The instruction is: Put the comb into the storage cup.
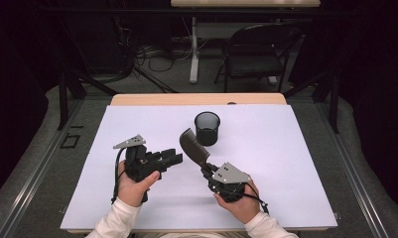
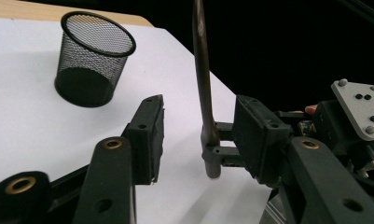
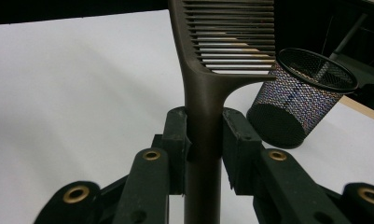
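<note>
A dark brown comb [image 1: 194, 145] stands tilted up off the white sheet [image 1: 286, 163], teeth end near the black mesh cup [image 1: 207, 128]. My right gripper [image 1: 206, 171] is shut on its handle; in the right gripper view both pads [image 3: 177, 135] press the handle of the comb [image 3: 203, 93]. To its left, my left gripper [image 1: 174, 157] points at the comb. In the left gripper view the comb [image 2: 202, 84] appears edge-on between that gripper's [image 2: 198, 100] open jaws, and neither pad [image 2: 156, 135] touches it. The cup [image 2: 93, 60] stands upright behind.
The white sheet covers most of a wooden table [image 1: 196, 98]. Beyond the far edge stand a black folding chair [image 1: 258, 52], a white table leg [image 1: 193, 49] and cables on the floor [image 1: 157, 54]. The cup [image 3: 301, 98] is the only loose object on the sheet.
</note>
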A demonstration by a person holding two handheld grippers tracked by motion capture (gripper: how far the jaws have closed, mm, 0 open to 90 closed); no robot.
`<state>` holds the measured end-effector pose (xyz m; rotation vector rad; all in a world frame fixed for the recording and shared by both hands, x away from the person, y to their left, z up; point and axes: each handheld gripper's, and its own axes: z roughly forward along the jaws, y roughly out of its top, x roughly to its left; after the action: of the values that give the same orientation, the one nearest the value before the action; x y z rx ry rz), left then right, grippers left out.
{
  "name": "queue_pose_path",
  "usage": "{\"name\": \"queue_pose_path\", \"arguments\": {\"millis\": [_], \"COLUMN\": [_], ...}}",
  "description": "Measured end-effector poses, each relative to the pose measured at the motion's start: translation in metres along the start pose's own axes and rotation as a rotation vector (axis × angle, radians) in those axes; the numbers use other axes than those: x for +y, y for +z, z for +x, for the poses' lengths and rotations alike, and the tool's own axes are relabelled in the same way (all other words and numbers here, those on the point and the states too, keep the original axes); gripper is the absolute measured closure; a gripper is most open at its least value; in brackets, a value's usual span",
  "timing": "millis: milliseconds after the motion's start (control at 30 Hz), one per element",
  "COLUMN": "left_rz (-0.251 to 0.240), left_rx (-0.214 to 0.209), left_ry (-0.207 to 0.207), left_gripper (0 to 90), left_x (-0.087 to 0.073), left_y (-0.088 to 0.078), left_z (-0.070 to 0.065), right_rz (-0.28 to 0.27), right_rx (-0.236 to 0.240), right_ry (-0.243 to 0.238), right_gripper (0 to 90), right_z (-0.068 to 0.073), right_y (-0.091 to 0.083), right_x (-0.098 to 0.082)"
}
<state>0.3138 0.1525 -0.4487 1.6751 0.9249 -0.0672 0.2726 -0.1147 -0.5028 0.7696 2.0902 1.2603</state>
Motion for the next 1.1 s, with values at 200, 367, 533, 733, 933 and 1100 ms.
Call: {"name": "queue_pose_path", "arguments": {"millis": [200, 367, 533, 733, 933, 1100], "left_rz": [-0.002, -0.008, -0.014, -0.012, -0.010, -0.014], "left_rx": [0.008, 0.010, 0.011, 0.006, 0.004, -0.003], "left_ry": [0.008, 0.005, 0.005, 0.003, 0.001, -0.001], "left_gripper": [56.9, 58.6, 61.8, 66.5, 69.9, 72.4], "left_x": [0.006, 0.004, 0.003, 0.001, 0.000, 0.000], "left_y": [0.005, 0.004, 0.003, 0.004, 0.007, 0.007], "left_z": [-0.004, -0.004, -0.004, -0.003, -0.003, -0.003], "right_rz": [-0.003, -0.004, -0.006, -0.002, 0.001, 0.000], "right_rx": [-0.003, -0.003, -0.002, 0.005, 0.010, 0.012], "right_ry": [0.002, 0.002, -0.012, -0.027, -0.030, -0.036], "right_gripper": [72.6, 72.7, 72.7, 72.6, 72.7, 72.6], "right_z": [0.000, 0.000, 0.003, 0.007, 0.010, 0.011], "right_y": [0.000, 0.000, 0.000, 0.000, 0.001, 0.001], "right_x": [0.000, 0.000, 0.000, 0.000, -0.001, -0.001]}}
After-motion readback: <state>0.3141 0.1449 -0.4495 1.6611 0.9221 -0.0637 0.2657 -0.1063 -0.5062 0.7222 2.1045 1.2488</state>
